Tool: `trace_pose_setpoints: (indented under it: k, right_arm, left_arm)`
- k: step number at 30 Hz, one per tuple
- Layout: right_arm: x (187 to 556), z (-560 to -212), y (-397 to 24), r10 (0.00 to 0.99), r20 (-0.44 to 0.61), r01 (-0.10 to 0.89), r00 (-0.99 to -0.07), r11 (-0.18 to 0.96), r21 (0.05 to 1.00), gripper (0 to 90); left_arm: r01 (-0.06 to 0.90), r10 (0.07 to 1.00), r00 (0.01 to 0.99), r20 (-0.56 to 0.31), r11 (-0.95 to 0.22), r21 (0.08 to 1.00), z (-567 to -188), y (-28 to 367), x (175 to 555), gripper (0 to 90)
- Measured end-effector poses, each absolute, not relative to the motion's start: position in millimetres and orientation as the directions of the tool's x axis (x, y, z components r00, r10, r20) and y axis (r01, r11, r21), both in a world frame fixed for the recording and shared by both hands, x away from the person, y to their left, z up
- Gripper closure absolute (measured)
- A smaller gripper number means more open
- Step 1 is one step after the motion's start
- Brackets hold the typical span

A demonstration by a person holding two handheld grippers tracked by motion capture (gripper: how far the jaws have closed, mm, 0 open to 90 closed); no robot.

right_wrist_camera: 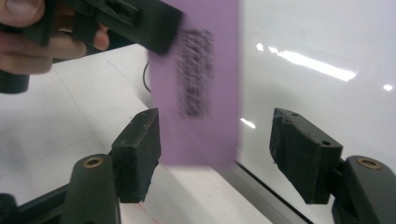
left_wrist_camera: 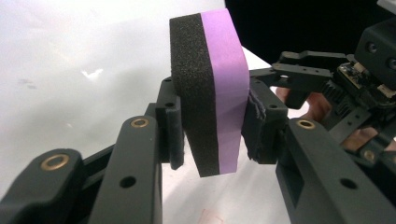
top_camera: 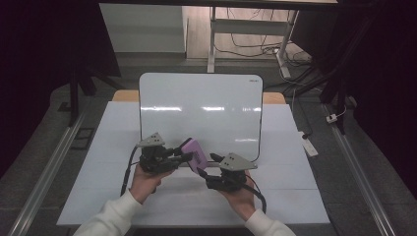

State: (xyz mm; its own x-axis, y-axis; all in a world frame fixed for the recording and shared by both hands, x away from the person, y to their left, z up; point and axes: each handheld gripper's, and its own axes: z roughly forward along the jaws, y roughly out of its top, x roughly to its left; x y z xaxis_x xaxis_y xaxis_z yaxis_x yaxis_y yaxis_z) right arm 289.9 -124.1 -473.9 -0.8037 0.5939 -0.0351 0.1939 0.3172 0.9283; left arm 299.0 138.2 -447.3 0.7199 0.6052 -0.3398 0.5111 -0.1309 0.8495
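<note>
I work in what looks like a lab or recording room. My white table (top_camera: 147,196) stands between two metal floor rails (top_camera: 49,162), with grey carpet around it. Beyond the table, dark curtains (top_camera: 44,44) hang on both sides. Behind the table's far edge a second desk's white frame (top_camera: 212,39) stands over loose cables (top_camera: 260,49), and a power strip (top_camera: 310,146) lies on the floor just beside the table's right edge.
</note>
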Motion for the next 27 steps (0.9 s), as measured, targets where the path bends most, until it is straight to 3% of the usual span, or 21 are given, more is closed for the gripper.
trace_pose_setpoints:
  k: [6,16,27]
  right_arm:
    - [294.2,-471.6,-151.4,0.621,-0.033,0.218,-0.783,0.324,0.920,31.3]
    - [298.4,-477.6,-220.4,0.741,-0.059,0.274,-0.669,0.320,0.907,30.9]
    - [300.3,-487.0,-266.2,0.780,-0.073,0.303,-0.622,0.325,0.896,32.3]
  left_arm:
    - [0.503,0.648,0.692,-0.318,-0.118,0.856,-439.7,157.2,298.3,62.2]
    - [0.494,0.693,0.656,-0.299,-0.095,0.864,-427.5,185.9,297.2,62.2]
    - [0.489,0.712,0.641,-0.287,-0.091,0.868,-421.4,197.8,297.8,62.2]
